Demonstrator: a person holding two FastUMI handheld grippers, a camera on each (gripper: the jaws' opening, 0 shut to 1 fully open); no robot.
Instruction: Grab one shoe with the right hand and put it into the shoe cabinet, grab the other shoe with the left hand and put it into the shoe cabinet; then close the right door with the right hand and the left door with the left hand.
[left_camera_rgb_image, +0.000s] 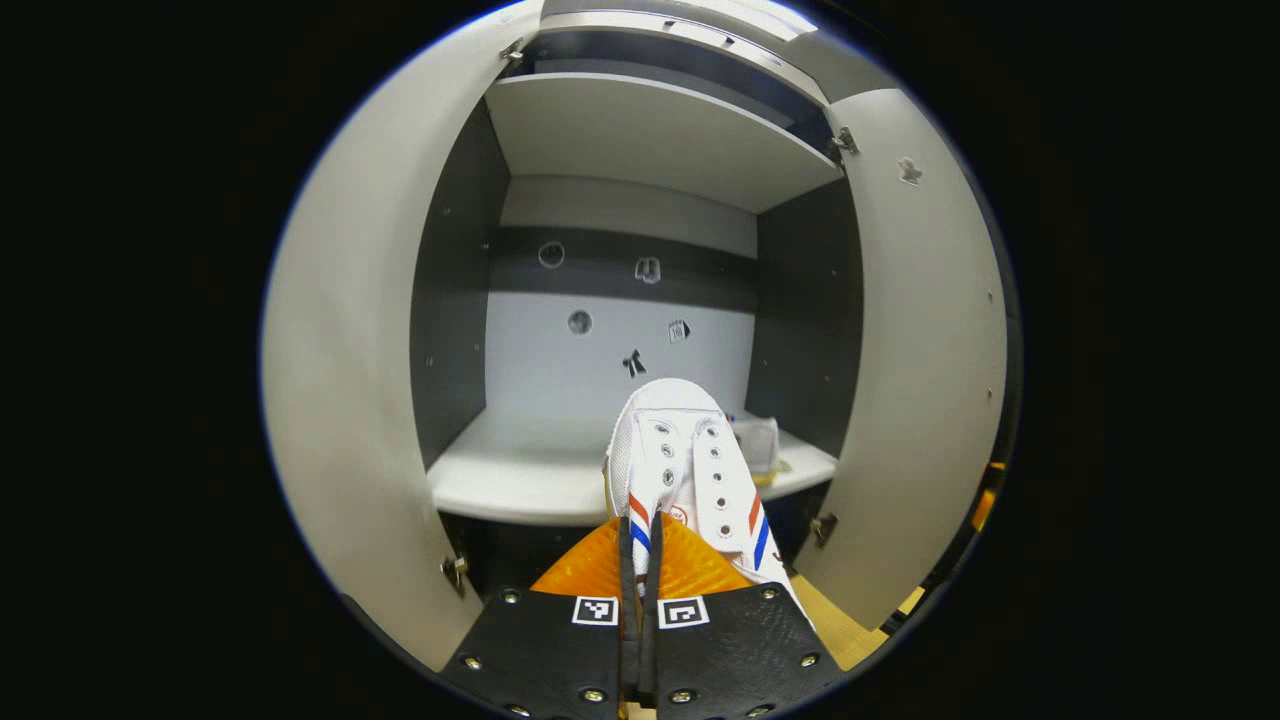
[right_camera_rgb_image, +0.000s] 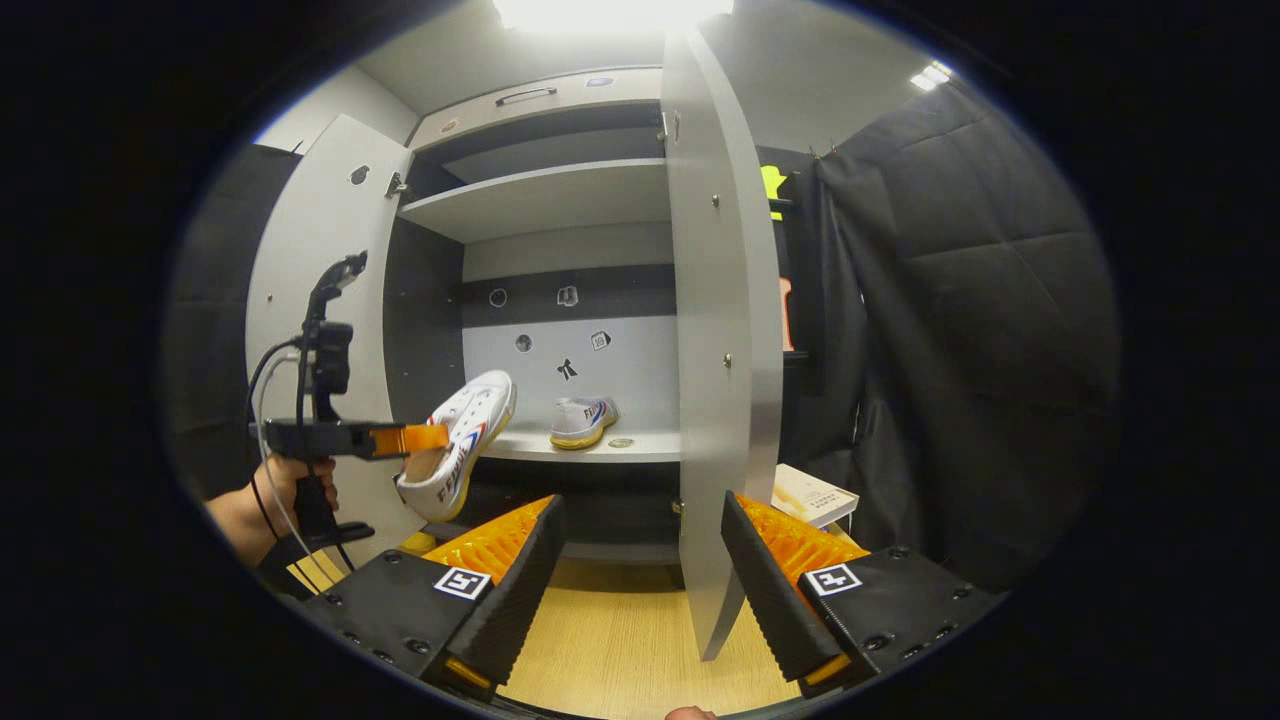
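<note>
One shoe (right_camera_rgb_image: 583, 421) on cabinet shelf (right_camera_rgb_image: 590, 447), other shoe (right_camera_rgb_image: 458, 443) before it.

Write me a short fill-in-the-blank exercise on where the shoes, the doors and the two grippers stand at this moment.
1. The left gripper is shut on a ____ that it carries toward the cabinet.
2. The other shoe already sits on the cabinet's ____.
3. The right gripper holds nothing, and its fingers stand ____.
4. Both the left door and the right door are ____.

Missing words: shoe; shelf; open; open
</note>
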